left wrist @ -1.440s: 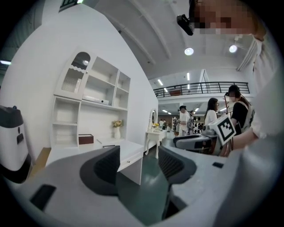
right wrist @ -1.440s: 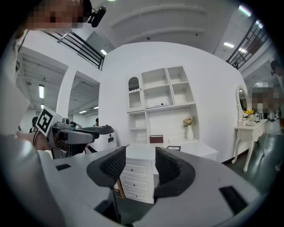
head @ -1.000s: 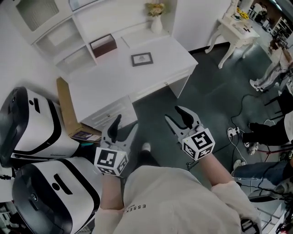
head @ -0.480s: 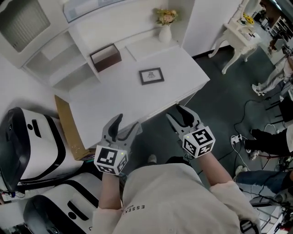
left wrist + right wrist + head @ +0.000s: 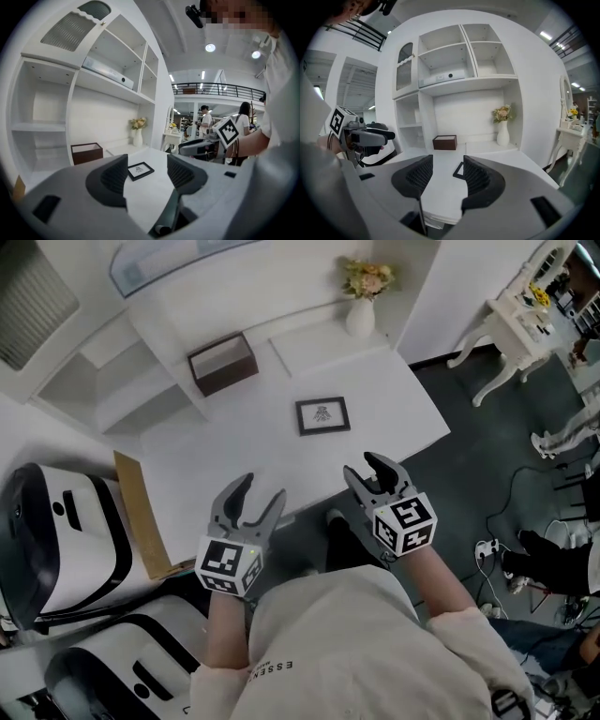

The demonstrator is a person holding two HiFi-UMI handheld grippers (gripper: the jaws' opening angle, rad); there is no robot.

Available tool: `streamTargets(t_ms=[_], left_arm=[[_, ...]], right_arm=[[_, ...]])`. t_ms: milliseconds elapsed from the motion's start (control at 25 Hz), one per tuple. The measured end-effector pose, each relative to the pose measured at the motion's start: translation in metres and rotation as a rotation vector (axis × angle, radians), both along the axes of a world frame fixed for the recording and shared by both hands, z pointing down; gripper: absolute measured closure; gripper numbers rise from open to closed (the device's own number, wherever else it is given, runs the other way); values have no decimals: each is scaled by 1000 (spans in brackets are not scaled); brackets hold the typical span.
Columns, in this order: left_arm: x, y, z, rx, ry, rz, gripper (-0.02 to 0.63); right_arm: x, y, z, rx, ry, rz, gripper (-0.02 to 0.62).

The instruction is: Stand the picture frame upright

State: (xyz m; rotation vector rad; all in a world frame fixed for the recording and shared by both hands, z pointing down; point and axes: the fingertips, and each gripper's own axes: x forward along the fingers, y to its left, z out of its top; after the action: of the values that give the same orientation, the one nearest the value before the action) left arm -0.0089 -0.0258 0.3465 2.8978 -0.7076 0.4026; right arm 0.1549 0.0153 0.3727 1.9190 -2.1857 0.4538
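Dressed in a pale beige top (image 5: 356,643) with small dark lettering on the front and loose sleeves (image 5: 466,629) gathered into wide cuffs. Left tongs (image 5: 260,489) and right tongs (image 5: 367,469) alike: light grey moulded shells, curved fingers (image 5: 233,497) tapering to rounded tips, dark ribbed pads (image 5: 114,176) on the inner faces, a small dark rectangular slot on each shell. Behind each pair, a white cube (image 5: 405,523) printed with bold black square markers on every visible face.
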Motion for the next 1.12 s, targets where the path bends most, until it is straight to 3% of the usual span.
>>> streamTargets(t_ms=[600, 920, 1120], left_arm=[[92, -87, 63, -123, -76, -180, 353], [108, -109, 100, -181, -59, -261, 351], [111, -113, 113, -188, -27, -297, 351]], right_arm=[[97, -113, 101, -294, -36, -174, 388], [113, -151, 158, -421, -33, -242, 388], [122, -168, 192, -496, -29, -219, 390]])
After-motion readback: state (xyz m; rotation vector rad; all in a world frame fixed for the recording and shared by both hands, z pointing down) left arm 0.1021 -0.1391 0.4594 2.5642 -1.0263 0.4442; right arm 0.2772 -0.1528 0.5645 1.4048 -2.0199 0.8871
